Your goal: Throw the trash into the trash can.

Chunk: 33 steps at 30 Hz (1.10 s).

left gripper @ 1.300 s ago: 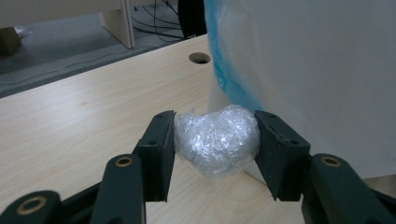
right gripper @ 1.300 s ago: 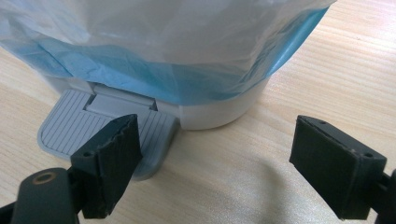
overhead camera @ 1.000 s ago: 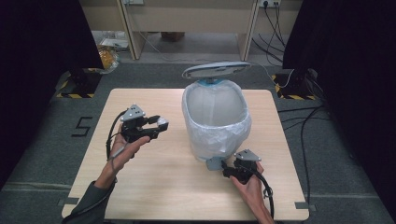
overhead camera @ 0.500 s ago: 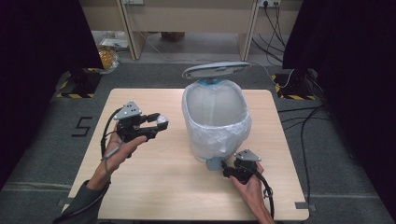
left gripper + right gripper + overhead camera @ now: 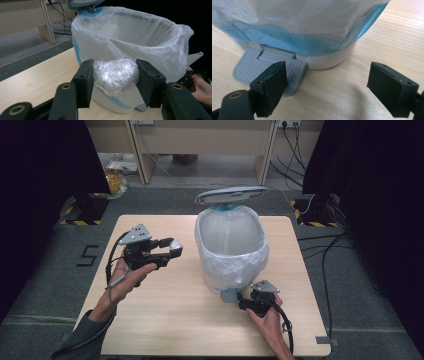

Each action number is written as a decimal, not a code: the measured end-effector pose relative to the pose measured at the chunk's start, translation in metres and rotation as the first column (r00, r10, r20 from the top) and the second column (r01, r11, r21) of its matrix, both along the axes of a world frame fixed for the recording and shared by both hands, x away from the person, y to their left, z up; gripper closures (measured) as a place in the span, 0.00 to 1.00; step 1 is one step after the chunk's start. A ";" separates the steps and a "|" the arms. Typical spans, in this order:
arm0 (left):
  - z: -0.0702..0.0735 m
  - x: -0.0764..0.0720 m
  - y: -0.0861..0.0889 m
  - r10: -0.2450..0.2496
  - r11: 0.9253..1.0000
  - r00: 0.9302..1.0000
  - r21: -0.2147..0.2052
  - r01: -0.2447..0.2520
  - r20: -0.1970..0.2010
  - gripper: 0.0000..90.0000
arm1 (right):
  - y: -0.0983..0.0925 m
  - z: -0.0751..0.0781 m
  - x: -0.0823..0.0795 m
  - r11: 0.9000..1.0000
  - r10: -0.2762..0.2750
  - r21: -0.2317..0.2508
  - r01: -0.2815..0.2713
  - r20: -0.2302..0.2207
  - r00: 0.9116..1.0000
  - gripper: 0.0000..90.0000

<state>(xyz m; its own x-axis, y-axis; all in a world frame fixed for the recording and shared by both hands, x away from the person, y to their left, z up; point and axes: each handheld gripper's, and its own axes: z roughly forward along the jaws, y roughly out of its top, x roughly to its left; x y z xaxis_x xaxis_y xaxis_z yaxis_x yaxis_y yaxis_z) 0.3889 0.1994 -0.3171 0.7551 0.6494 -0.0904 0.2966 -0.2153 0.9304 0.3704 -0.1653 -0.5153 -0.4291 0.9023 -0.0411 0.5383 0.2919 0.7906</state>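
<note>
The left gripper (image 5: 172,249) clamped a crinkled ball (image 5: 115,73) above the table (image 5: 165,320), just left of the lined bin (image 5: 231,251). The right gripper (image 5: 245,300) sat wide open, one jaw on the pedal (image 5: 259,66), lid (image 5: 231,195) up.

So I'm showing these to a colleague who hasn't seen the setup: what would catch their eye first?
Probably the white pedal bin at the middle of the table, lined with a clear bag, its lid up. Next, the crumpled ball of clear film clamped in the left tongs, held beside the bin. Then the right tongs, open, one jaw on the grey pedal.
</note>
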 end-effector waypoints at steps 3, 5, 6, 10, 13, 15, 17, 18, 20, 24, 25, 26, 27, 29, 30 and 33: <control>0.003 -0.001 -0.003 -0.012 1.000 1.000 0.001 0.012 -0.001 0.55 | 0.000 0.000 0.000 1.000 -0.003 0.001 0.003 -0.001 1.000 0.18; 0.006 -0.001 -0.005 -0.021 1.000 1.000 0.000 0.021 0.002 0.55 | 0.000 0.000 0.000 1.000 -0.004 -0.001 0.004 0.003 1.000 0.18; 0.007 -0.002 -0.006 -0.027 1.000 1.000 0.001 0.027 0.005 0.55 | 0.000 0.000 0.000 1.000 -0.004 -0.001 0.004 0.003 1.000 0.18; 0.014 -0.001 -0.012 -0.039 0.999 0.999 -0.004 0.039 0.008 0.55 | 0.001 0.000 0.000 1.000 -0.007 0.004 0.007 -0.001 1.000 0.18; 0.017 0.000 -0.014 -0.038 0.999 0.999 0.004 0.038 0.016 0.55 | 0.001 0.000 0.000 1.000 -0.007 0.002 0.007 0.001 1.000 0.18; 0.020 0.002 -0.017 -0.049 0.999 0.999 -0.004 0.049 0.011 0.55 | 0.001 0.000 0.000 1.000 -0.007 0.001 0.007 0.001 1.000 0.18; 0.023 0.004 -0.020 -0.050 0.999 0.999 -0.003 0.050 0.015 0.55 | 0.001 0.000 -0.001 1.000 -0.008 0.001 0.008 0.003 1.000 0.18; 0.026 0.006 -0.022 -0.052 0.999 0.999 -0.004 0.052 0.016 0.55 | 0.001 0.000 -0.001 1.000 -0.008 0.001 0.008 0.002 1.000 0.18; 0.029 0.009 -0.025 -0.051 0.999 0.999 -0.002 0.051 0.019 0.55 | 0.001 0.000 -0.001 1.000 -0.008 0.001 0.008 0.003 1.000 0.18; 0.034 0.015 -0.033 -0.059 0.998 0.998 -0.007 0.060 0.018 0.55 | 0.001 0.000 -0.001 1.000 -0.008 0.001 0.008 0.002 1.000 0.18; 0.034 0.015 -0.033 -0.059 0.998 0.998 -0.007 0.060 0.018 0.55 | 0.001 0.000 -0.001 1.000 -0.008 0.001 0.008 0.002 1.000 0.18; 0.037 0.018 -0.039 -0.064 0.998 0.998 -0.002 0.064 0.020 0.55 | 0.001 0.000 -0.001 1.000 -0.008 0.001 0.008 0.002 1.000 0.18; 0.038 0.020 -0.042 -0.066 0.998 0.998 0.000 0.066 0.020 0.55 | 0.001 0.000 -0.001 1.000 -0.008 0.001 0.008 0.002 1.000 0.18; 0.039 0.021 -0.045 -0.069 0.998 0.997 0.001 0.069 0.018 0.55 | 0.001 0.000 -0.001 1.000 -0.008 0.001 0.008 0.002 1.000 0.18; 0.040 0.025 -0.052 -0.073 0.997 0.997 0.006 0.073 0.017 0.55 | 0.001 0.000 -0.001 1.000 -0.007 0.001 0.007 0.003 1.000 0.18; 0.041 0.029 -0.058 -0.082 0.997 0.997 0.009 0.082 0.013 0.55 | 0.001 0.000 -0.001 1.000 -0.008 0.001 0.008 0.002 1.000 0.18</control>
